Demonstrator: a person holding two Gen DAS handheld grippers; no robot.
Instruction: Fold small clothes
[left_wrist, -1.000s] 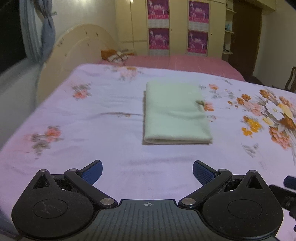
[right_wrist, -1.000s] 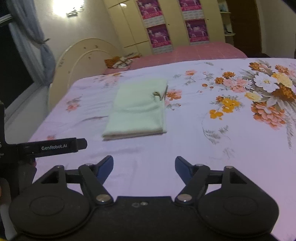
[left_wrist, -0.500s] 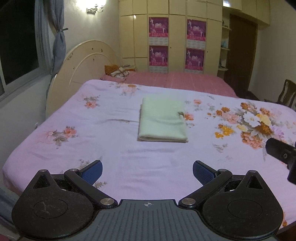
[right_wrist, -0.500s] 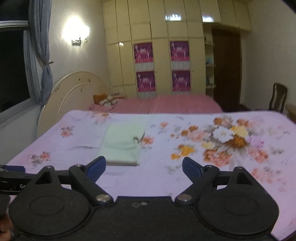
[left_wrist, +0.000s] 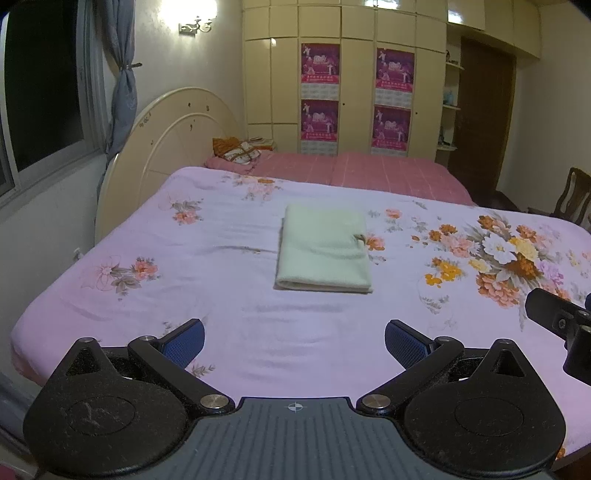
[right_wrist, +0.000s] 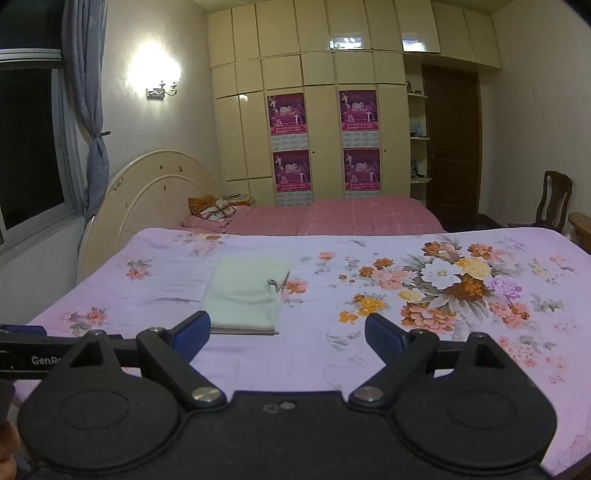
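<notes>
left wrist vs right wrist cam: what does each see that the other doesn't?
Only the left wrist view: its own open left gripper, with part of the other gripper's body at the right edge.
Only the right wrist view: its own open right gripper, jaws just opened wider with nothing between them, and the whole brown door.
Both: the folded pale green cloth lying flat on the floral bedsheet, the headboard, wardrobe posters, wall lamp.

we see dim, warm light from the wall lamp (right_wrist: 161, 86) at upper left (glaring), edges bowed, corners dark.
</notes>
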